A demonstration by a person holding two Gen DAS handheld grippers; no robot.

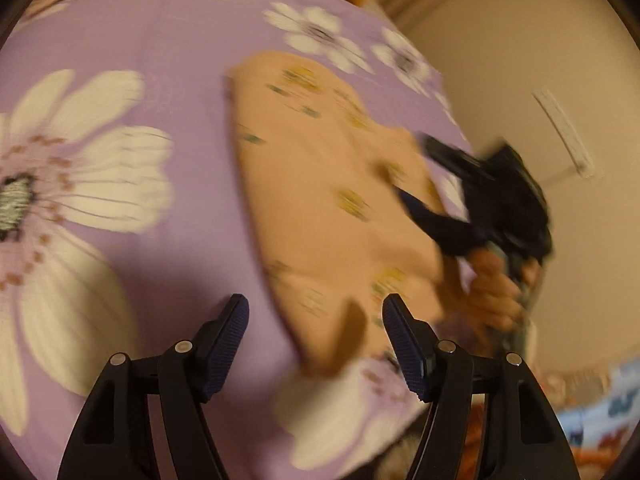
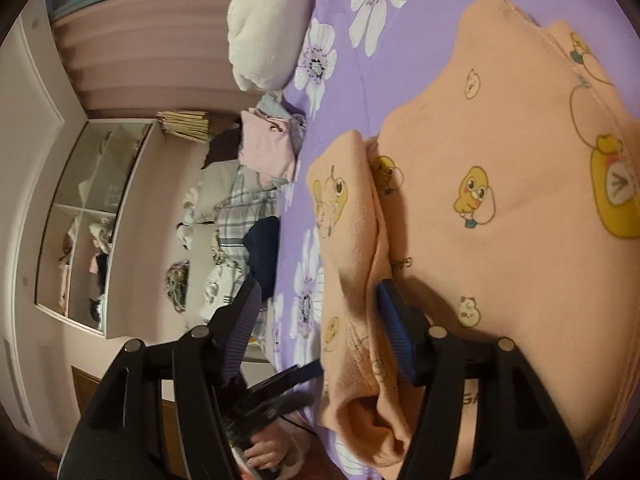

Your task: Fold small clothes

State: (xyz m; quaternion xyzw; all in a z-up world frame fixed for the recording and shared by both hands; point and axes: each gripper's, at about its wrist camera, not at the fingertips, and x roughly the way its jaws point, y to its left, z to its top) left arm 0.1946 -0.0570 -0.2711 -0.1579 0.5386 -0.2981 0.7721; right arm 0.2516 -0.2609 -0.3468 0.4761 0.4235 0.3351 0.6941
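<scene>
Your left gripper (image 1: 316,344) hangs with its jaws spread wide and empty above the purple flowered bed sheet (image 1: 160,60). Just past it lies the peach garment (image 1: 332,200), its long axis running from 11 o'clock to 5 o'clock in the blurred left wrist view. Your right gripper (image 2: 320,324) is also spread open, one finger resting on the garment's folded sleeve (image 2: 352,248), nothing clamped. The fabric is peach fleece printed with yellow chicks. A white plush pillow (image 2: 268,20) sits at 12 o'clock.
</scene>
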